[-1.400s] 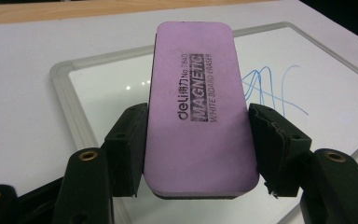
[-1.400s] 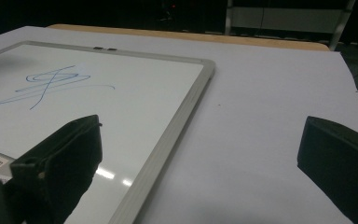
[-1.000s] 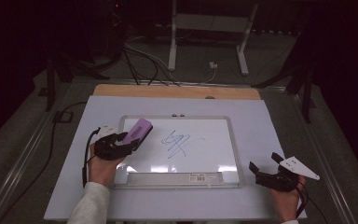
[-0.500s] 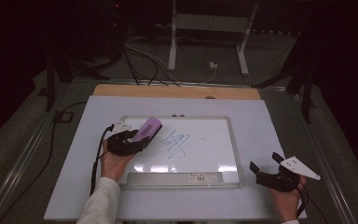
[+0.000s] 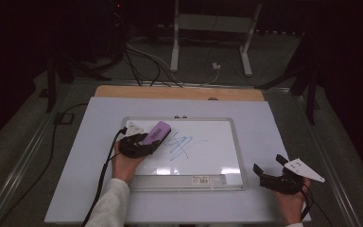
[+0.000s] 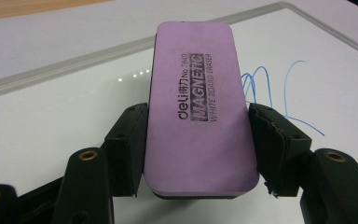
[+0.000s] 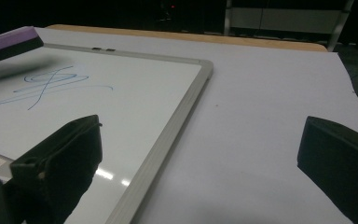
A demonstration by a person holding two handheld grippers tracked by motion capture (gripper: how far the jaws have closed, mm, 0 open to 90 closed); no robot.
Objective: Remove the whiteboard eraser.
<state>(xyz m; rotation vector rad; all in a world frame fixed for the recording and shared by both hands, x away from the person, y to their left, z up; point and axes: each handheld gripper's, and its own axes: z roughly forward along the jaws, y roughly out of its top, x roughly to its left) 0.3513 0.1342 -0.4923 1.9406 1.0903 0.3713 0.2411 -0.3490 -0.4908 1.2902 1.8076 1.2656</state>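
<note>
- My left gripper sits over the left part of the whiteboard, which lies in the middle of the worktop. Its jaws are clamped on the long sides of the purple magnetic board eraser, printed face up and front end aimed at the blue scribble.
- The eraser looks tilted, nose raised. I cannot tell from either view whether its felt underside touches the board yet.
- Risk here: the jaws grip only the rear half of the eraser. If I press down nose-first, it could pivot or slip out of the hold. A tilted pad would also smear the ink instead of wiping it clean.
- The scribble lies near the board's centre, just right of the eraser. A short stroke might leave its thin tail to the right unwiped.
- The board is not pinned, so a hard push could slide it across the worktop.
- My right gripper rests near the worktop's front right corner, off the board, with its jaws wide and empty.
- The eraser's underside is hidden, and the dark background beyond the worktop is hard to read.
</note>
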